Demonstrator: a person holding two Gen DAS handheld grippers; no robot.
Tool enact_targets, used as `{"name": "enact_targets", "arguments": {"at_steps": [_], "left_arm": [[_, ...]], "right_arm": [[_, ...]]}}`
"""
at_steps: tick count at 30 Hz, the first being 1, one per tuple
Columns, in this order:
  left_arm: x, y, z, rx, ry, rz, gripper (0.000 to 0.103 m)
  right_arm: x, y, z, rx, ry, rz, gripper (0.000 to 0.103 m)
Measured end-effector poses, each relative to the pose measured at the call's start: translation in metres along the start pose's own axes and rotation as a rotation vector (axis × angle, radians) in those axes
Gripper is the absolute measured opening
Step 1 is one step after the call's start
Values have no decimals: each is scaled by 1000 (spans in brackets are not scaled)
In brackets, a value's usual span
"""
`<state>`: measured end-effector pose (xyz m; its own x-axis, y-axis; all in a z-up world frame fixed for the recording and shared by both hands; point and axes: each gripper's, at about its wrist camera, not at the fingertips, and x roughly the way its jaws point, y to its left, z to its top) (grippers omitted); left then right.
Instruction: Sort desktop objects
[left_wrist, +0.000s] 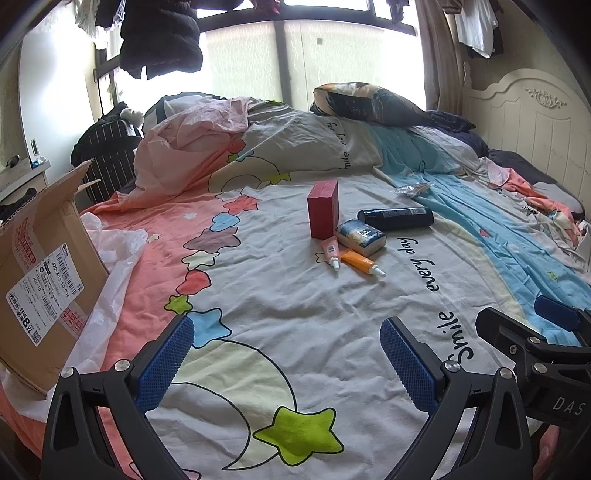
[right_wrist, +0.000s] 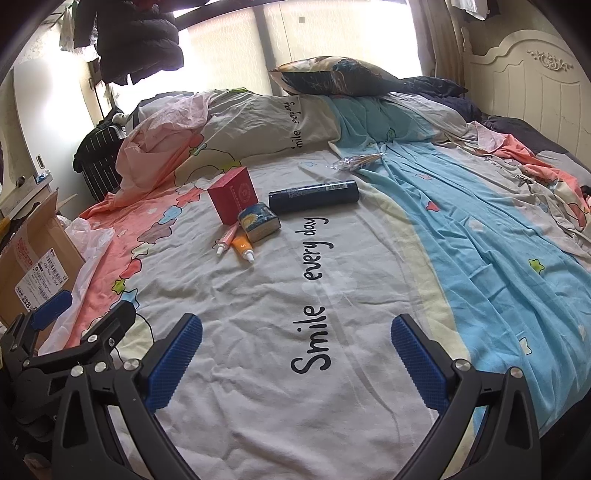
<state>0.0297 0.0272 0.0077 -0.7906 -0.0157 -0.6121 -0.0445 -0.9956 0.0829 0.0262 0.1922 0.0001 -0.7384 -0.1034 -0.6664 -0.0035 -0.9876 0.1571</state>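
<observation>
On the printed bedsheet stands a red box (left_wrist: 323, 212) (right_wrist: 233, 199). Against its base lie a small blue-and-yellow packet (left_wrist: 360, 236) (right_wrist: 258, 220), a pink tube (left_wrist: 330, 253) (right_wrist: 226, 238) and an orange tube (left_wrist: 360, 261) (right_wrist: 243, 246). A dark blue bottle (left_wrist: 395, 218) (right_wrist: 314, 195) lies on its side behind them. My left gripper (left_wrist: 286, 330) is open and empty, well short of the cluster. My right gripper (right_wrist: 297, 326) is also open and empty, nearer the "Smile" lettering. Each gripper shows at the edge of the other's view.
An open cardboard box (left_wrist: 40, 269) (right_wrist: 35, 254) with white plastic wrap (left_wrist: 107, 266) sits at the bed's left edge. A crumpled clear wrapper (left_wrist: 412, 189) (right_wrist: 354, 160) lies beyond the bottle. Bunched duvet and a pillow (left_wrist: 369, 101) fill the far side; a headboard (right_wrist: 535, 74) is at right.
</observation>
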Motion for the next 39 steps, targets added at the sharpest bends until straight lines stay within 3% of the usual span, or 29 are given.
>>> {"name": "enact_targets", "arguments": {"at_steps": [7, 17, 22, 34, 39], "left_arm": [[6, 3, 0, -28, -10, -24, 103], [41, 3, 6, -49, 123, -72, 103], [53, -3, 16, -58, 138, -86, 103], [88, -25, 37, 70, 132, 48, 103], [105, -24, 46, 78, 158, 33, 103]], "right_arm": [[1, 2, 0, -20, -7, 5, 103], [14, 1, 5, -54, 7, 9, 103], [24, -3, 9, -63, 23, 15, 103], [51, -1, 24, -148, 50, 65, 99], [67, 1, 33, -198, 80, 78, 97]]}}
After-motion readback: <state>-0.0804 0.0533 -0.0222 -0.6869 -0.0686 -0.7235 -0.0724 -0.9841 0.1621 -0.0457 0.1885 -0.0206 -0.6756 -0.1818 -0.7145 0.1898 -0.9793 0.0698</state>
